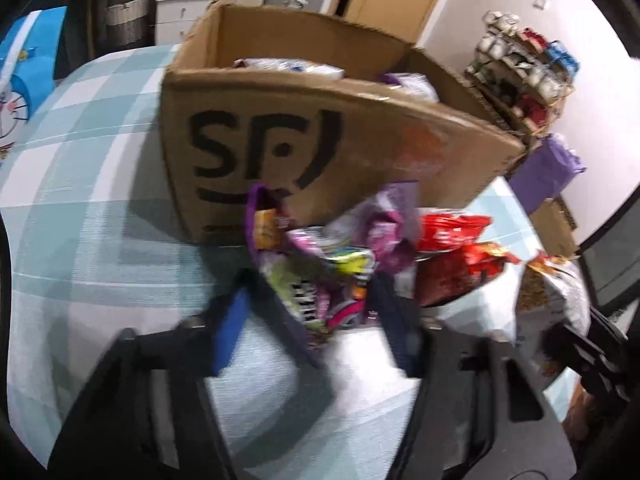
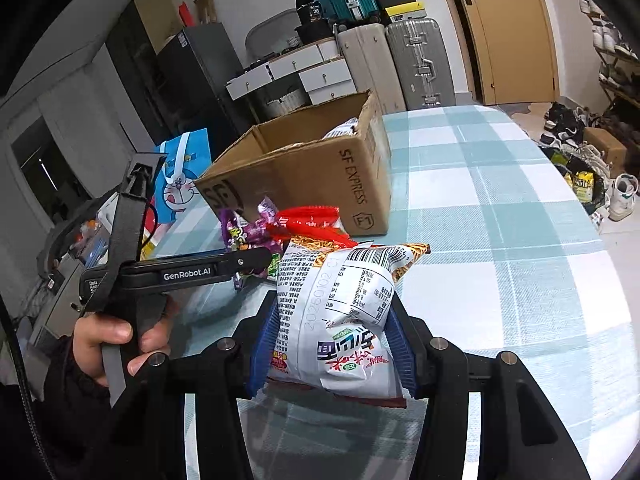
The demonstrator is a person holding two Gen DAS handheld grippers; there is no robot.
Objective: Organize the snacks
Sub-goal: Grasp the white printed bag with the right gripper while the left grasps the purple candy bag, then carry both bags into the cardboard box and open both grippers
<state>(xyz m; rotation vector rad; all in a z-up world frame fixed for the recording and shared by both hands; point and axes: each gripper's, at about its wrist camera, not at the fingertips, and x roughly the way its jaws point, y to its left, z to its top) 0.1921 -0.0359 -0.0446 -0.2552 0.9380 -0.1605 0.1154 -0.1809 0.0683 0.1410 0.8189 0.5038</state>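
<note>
An open cardboard SF box (image 1: 304, 132) stands on the checked tablecloth, with a few snack packets inside; it also shows in the right wrist view (image 2: 320, 168). In front of it lies a pile of purple packets (image 1: 384, 224) and red packets (image 1: 452, 228). My left gripper (image 1: 316, 304) is shut on a purple and green snack bag (image 1: 320, 276), seen blurred. My right gripper (image 2: 332, 340) is shut on a white noodle snack bag (image 2: 344, 300) and holds it above the table. The left gripper also shows from the side in the right wrist view (image 2: 256, 264).
A blue Doraemon bag (image 2: 182, 176) stands left of the box. Suitcases (image 2: 416, 60), drawers and a door lie behind the table. Shoes and a shoe rack (image 1: 520, 64) are on the right. The checked table (image 2: 500, 220) stretches to the right.
</note>
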